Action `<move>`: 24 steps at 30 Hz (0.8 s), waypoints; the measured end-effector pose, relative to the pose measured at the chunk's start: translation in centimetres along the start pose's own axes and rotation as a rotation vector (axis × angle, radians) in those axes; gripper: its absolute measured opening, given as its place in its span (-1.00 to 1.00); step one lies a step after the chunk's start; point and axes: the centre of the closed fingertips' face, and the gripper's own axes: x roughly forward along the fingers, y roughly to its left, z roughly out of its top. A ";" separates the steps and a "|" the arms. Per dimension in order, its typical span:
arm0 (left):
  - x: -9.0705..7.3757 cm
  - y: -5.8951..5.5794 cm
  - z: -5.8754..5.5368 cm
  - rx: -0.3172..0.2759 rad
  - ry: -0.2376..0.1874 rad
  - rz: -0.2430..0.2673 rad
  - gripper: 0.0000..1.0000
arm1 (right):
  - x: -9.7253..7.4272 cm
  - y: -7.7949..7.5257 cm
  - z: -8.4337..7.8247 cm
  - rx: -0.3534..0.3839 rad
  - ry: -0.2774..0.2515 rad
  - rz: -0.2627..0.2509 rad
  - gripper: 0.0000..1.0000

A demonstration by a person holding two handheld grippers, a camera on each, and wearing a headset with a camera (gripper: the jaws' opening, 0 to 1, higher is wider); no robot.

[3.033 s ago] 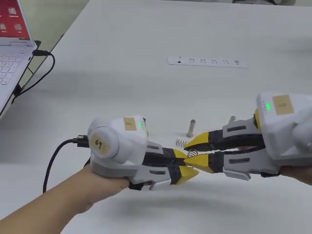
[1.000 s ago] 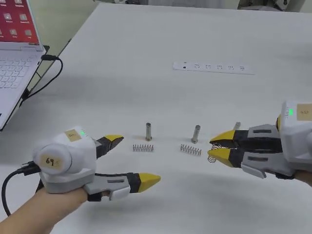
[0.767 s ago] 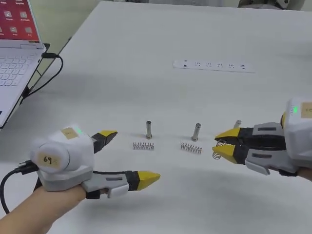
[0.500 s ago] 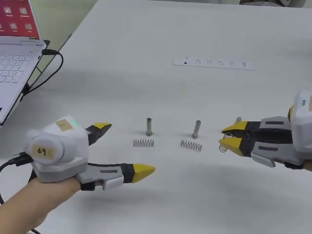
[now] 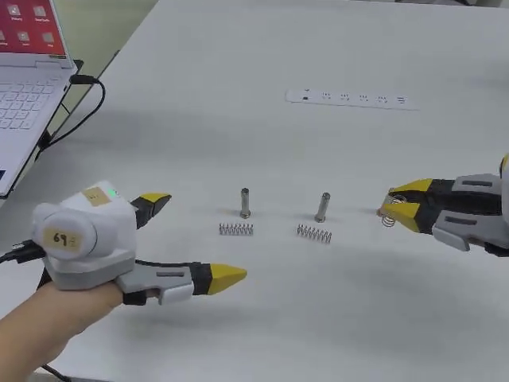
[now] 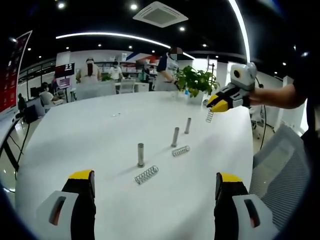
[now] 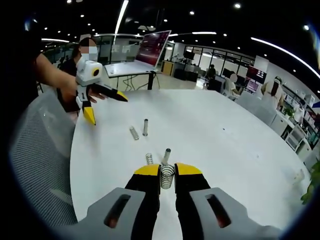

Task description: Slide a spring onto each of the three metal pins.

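The head view is looking down, fairly close, from above the near edge of the table (image 5: 262, 48) toward its far edge. The two gripper views are riding low over the tabletop, facing each other from opposite ends. All three are sharing the row of pins (image 5: 322, 207) midway.

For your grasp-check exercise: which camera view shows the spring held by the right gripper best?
The right gripper view: the spring stands close-up, coils clear, between the right gripper's jaws. The head view shows it small and partly hidden; in the left gripper view it is tiny.
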 end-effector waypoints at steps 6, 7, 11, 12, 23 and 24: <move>-0.3 0.2 0.0 -0.002 0.000 0.003 0.96 | 0.0 -2.3 -0.3 0.032 0.000 -0.058 -0.84; -0.4 0.3 0.0 -0.004 0.003 0.006 0.96 | 0.1 -2.7 -0.4 0.040 0.001 -0.065 -0.84; -0.5 0.4 -0.2 -0.008 0.004 0.007 0.96 | 0.2 -3.9 -0.3 0.068 -0.008 -0.092 -0.84; -0.6 0.4 -0.3 -0.008 0.005 0.009 0.96 | 0.2 -4.3 -0.3 0.068 -0.006 -0.100 -0.84; -1.0 0.7 -0.4 -0.017 0.007 0.017 0.96 | 0.8 -6.3 0.1 0.073 -0.005 -0.136 -0.84; -1.0 0.7 -0.4 -0.017 0.007 0.018 0.96 | 0.8 -6.3 0.1 0.073 -0.005 -0.137 -0.84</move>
